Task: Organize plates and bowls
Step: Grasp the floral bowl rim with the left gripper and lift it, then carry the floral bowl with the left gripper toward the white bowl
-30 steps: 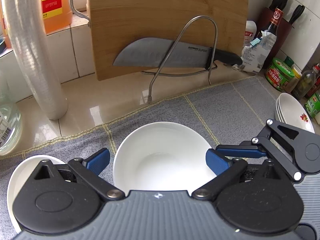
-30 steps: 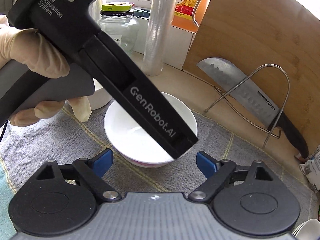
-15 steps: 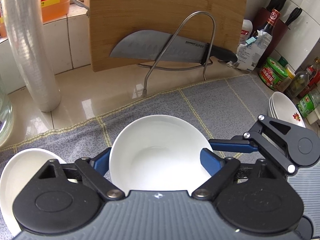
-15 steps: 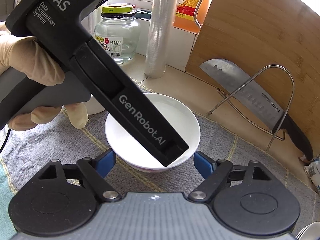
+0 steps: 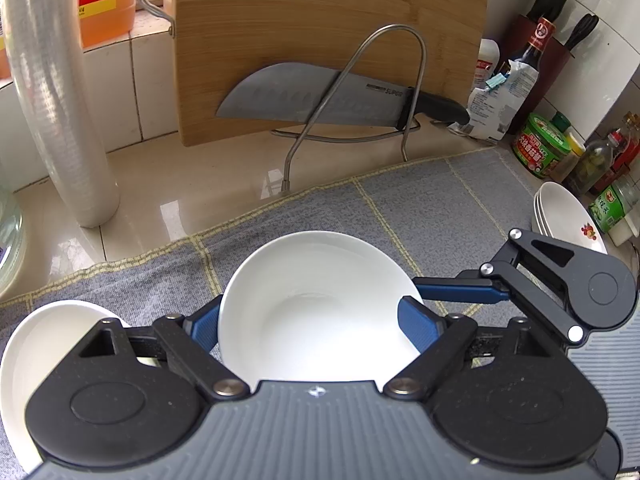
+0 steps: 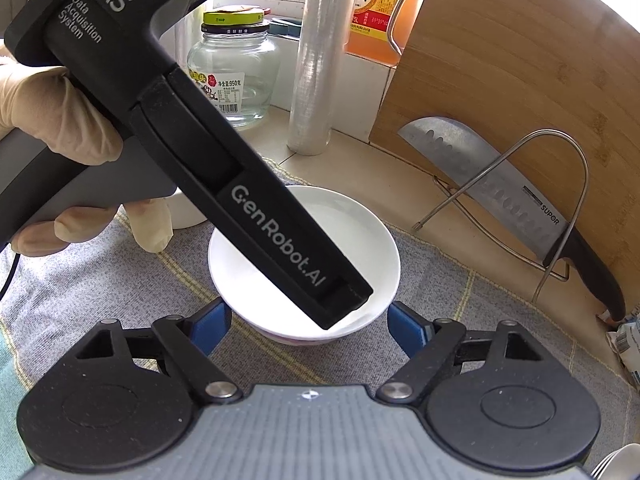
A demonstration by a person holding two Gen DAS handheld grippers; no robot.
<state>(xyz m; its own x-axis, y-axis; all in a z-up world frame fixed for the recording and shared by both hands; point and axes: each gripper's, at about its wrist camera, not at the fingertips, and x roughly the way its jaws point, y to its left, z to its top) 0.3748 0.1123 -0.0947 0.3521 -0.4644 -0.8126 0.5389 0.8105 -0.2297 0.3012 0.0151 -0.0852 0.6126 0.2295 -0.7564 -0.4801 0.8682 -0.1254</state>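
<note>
The bowl (image 5: 316, 304) sits on the grey mat (image 5: 424, 216) in the middle of the left wrist view, and our left claw (image 5: 310, 322) is clenched on it, one blue pad at each side of its rim. We judge the grasp made and the lift due next, probably toward another bowl to nest in. A second white bowl (image 5: 36, 344) lies near left, just beside the claw's frame, and a stack of plates (image 5: 568, 216) stands far right at the mat's edge. The right claw (image 5: 472, 292) reaches in from the right with a finger tip close to the bowl's rim, so the lift calls for going straight up first. The far mat is bare up to the knife rack (image 5: 360, 120) and the cutting board (image 5: 320, 32).

In the right wrist view the same bowl (image 6: 360, 232) lies beyond our right claw (image 6: 308, 326), whose pads stand released either side of its near wall, seemingly apart from it. The left tool's body (image 6: 240, 208), held in a gloved hand (image 6: 44, 120), crosses over the bowl. To the far left a glass jar (image 6: 234, 68) and a film roll (image 6: 320, 60) stand at the worktop's back, well clear.
</note>
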